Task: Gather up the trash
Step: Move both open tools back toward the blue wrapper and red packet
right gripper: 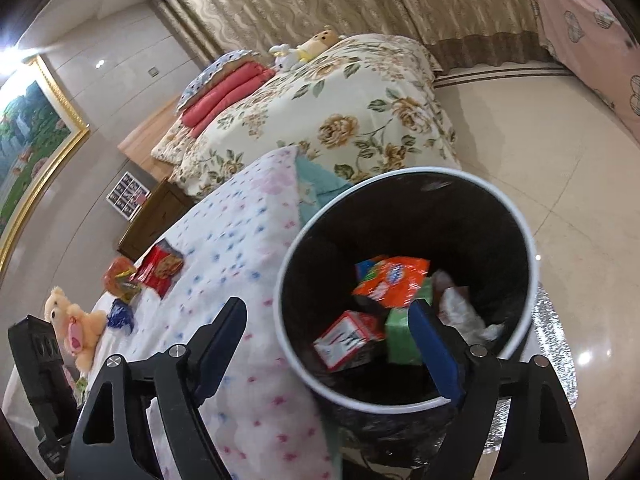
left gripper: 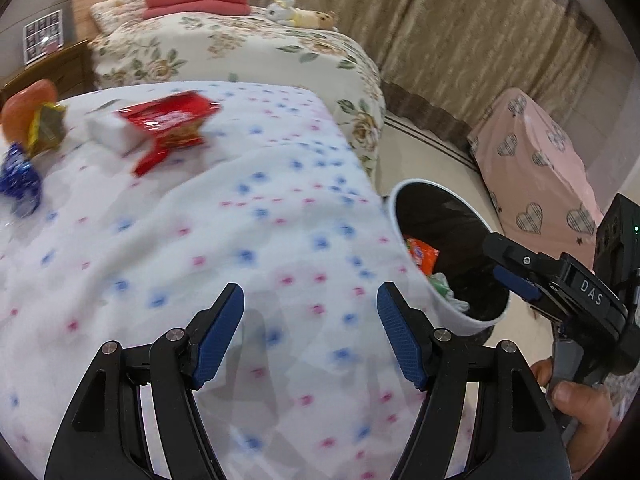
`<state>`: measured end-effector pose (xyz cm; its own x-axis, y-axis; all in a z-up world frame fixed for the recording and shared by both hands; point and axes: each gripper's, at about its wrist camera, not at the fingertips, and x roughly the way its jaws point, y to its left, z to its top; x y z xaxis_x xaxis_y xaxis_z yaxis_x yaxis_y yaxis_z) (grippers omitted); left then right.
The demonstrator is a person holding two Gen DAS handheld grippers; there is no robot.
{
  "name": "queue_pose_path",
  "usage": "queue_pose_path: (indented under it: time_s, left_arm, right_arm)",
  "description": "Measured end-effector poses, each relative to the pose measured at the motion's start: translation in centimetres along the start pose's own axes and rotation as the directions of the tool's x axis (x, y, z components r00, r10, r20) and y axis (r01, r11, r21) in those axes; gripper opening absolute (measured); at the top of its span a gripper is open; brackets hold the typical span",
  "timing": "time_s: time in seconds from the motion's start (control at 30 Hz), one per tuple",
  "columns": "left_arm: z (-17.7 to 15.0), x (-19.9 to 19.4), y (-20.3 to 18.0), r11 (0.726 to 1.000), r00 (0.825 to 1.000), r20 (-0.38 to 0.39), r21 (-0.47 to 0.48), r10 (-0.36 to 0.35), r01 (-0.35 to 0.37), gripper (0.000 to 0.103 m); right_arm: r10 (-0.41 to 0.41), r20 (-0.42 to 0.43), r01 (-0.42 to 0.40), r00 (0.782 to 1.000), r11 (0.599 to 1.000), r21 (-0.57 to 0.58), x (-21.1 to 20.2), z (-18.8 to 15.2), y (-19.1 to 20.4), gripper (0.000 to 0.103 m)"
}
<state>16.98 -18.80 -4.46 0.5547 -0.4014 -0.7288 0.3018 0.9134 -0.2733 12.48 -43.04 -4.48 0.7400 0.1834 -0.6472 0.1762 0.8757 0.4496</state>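
A white-rimmed bin (right gripper: pixel 524 232) with a black liner stands beside the bed and holds an orange packet (right gripper: pixel 394 280), a red-white box (right gripper: pixel 348 338), a green item (right gripper: pixel 400 334) and crumpled paper. My right gripper (right gripper: pixel 328 308) is open and empty right above the bin's near rim. My left gripper (left gripper: pixel 310 294) is open and empty over the dotted white blanket (left gripper: pixel 240 240). Far left on the blanket lie a red wrapper (left gripper: pixel 172 124), a white block (left gripper: pixel 108 130), a gold wrapper (left gripper: pixel 46 128), an orange thing (left gripper: pixel 24 108) and a blue wrapper (left gripper: pixel 18 184). The bin (left gripper: pixel 400 216) and right gripper (left gripper: pixel 508 268) also show in the left wrist view.
A floral-covered bed (left gripper: pixel 260 52) with folded pink blankets (left gripper: pixel 196 0) and soft toys lies behind. A teddy bear (right gripper: pixel 76 328) sits on the blanket's left. A pink-covered piece of furniture (left gripper: pixel 536 168) stands on the tiled floor (right gripper: pixel 520 132); a wooden nightstand (right gripper: pixel 152 216) is at left.
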Motion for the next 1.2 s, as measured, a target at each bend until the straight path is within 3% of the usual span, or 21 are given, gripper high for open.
queue_pose_path:
  time_s: [0.57,0.8,1.2]
  left_arm:
    - [-1.8,-3.6,8.8,0.981,0.994,0.050,-0.176,0.095,-0.085,0.070]
    - [-2.2,-4.7,11.4,0.970,0.990,0.060,-0.216,0.129,-0.114,0.071]
    - [-1.4,-5.8,16.1,0.942,0.975,0.072,-0.282,0.209,-0.181,0.072]
  right_arm:
    - [0.074,-0.090,-0.084,0.993,0.990,-0.110,3.5,-2.9,7.8,0.085]
    - [0.091,-0.129,-0.109,0.988,0.984,-0.141,5.0,-3.5,10.6,0.091]
    - [0.133,-0.166,-0.165,0.977,0.966,-0.200,7.7,-3.9,15.4,0.091]
